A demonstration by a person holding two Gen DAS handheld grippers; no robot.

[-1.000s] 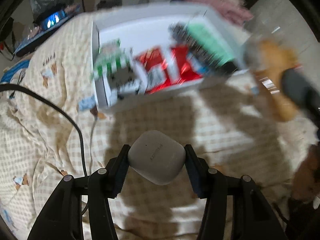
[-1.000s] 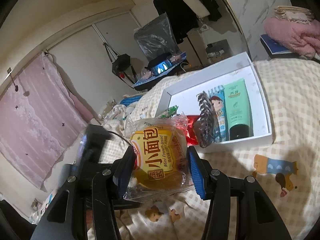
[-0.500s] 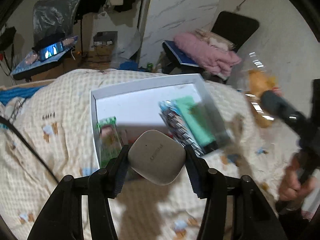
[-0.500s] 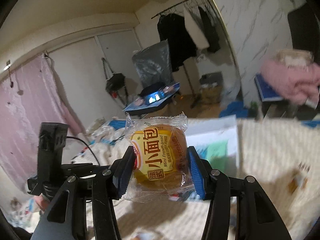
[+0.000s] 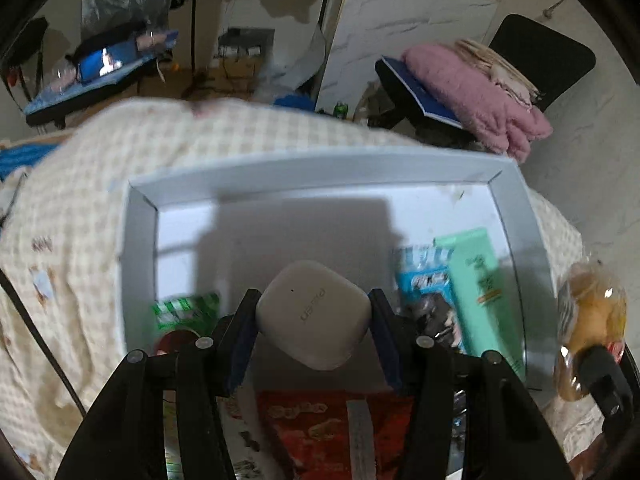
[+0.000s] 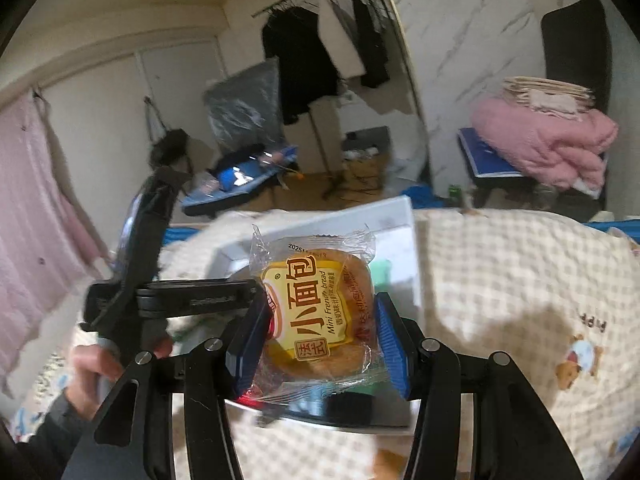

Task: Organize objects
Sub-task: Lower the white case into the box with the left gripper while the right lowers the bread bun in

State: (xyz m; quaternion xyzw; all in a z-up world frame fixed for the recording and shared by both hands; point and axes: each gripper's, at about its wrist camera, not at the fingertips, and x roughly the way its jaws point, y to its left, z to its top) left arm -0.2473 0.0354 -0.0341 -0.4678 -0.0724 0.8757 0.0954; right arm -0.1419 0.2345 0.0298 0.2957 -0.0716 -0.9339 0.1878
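Left gripper clamps the grey earbuds case above the white box on the bed, green tube along its right wall. Right gripper pinches the wrapped mini bread off the box's right edge.

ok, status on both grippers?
Left gripper shut on grey earbud case, over white box. Right gripper shut on wrapped mini bread. Nothing blocking.
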